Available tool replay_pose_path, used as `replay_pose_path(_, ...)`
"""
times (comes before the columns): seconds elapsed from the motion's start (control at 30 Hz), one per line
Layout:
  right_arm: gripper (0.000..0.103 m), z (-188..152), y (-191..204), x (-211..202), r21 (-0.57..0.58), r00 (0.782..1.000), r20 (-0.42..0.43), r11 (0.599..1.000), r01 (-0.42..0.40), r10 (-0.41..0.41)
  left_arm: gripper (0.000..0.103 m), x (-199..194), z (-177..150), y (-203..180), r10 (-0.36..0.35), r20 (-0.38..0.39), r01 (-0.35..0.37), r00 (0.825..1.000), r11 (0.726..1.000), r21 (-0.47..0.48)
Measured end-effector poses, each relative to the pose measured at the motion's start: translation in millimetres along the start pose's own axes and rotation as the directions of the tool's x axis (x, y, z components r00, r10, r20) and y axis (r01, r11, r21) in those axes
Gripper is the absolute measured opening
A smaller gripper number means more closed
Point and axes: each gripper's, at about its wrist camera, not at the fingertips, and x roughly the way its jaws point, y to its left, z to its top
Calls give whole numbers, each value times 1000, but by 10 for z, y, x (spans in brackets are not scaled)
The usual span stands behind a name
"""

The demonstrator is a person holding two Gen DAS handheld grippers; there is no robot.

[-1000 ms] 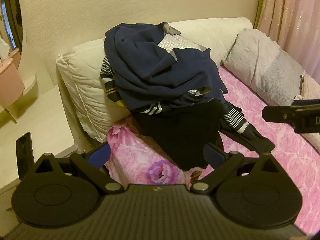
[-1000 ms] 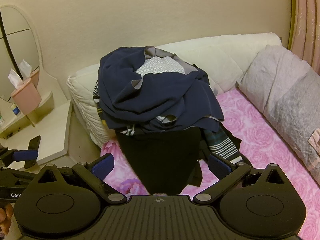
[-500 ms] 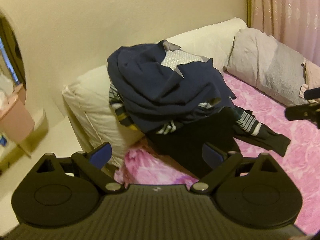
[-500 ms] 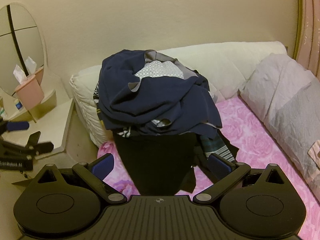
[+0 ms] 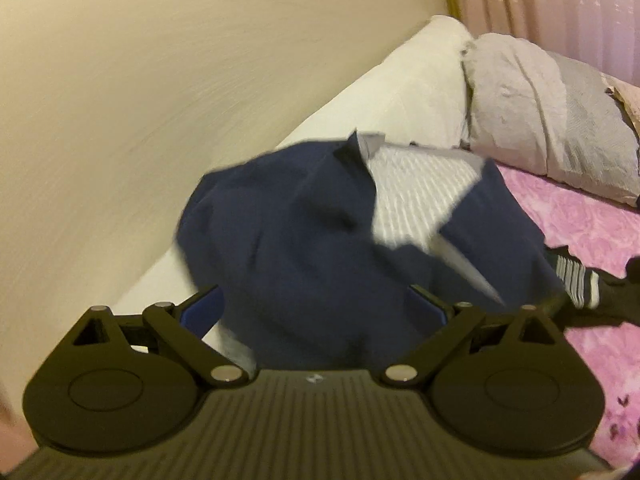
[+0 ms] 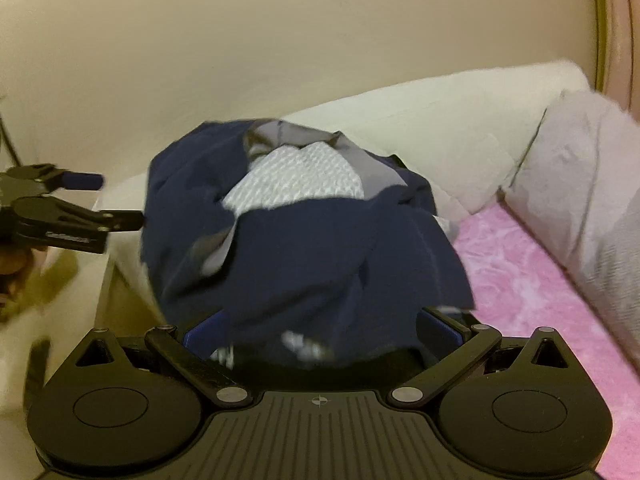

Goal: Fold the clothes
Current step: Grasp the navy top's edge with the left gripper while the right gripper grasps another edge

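right wrist view alone shows left claw (image 6: 120, 200) beside navy clothes pile (image 6: 304, 248); both claws released.

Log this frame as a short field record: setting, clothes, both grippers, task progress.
setting: bed with pink floral sheet, cream pillow, grey pillow
clothes: unfolded heap, navy garment on top, striped cuff sticking out
left gripper: open, empty, facing the heap
right gripper: open, empty, facing the heap
progress: nothing folded yet
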Motion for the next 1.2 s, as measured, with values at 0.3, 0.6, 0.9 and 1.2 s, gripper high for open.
replay_pose_path(0.3,103,358,-293,920,196,999,-5,980,-32,34,74,1155,734,-111,-148,-37,152,988,970,188)
replay_pose_path(0.6,28,368,-348,1199,265,999,-12,963,-46,51,4,1222,893,137,-211,-2,209,978,967,143)
replay_pose_path(0.9,0,233,-555,-361,297,969,241,954,-27,-47,3,179,1248,418,-182,299,170,937,983,67)
replay_pose_path(1.2,0,-135,-846,-2379,330,851,481,943,46,-210,3,-1414,1572,-571,-366,533,356,763,926,126)
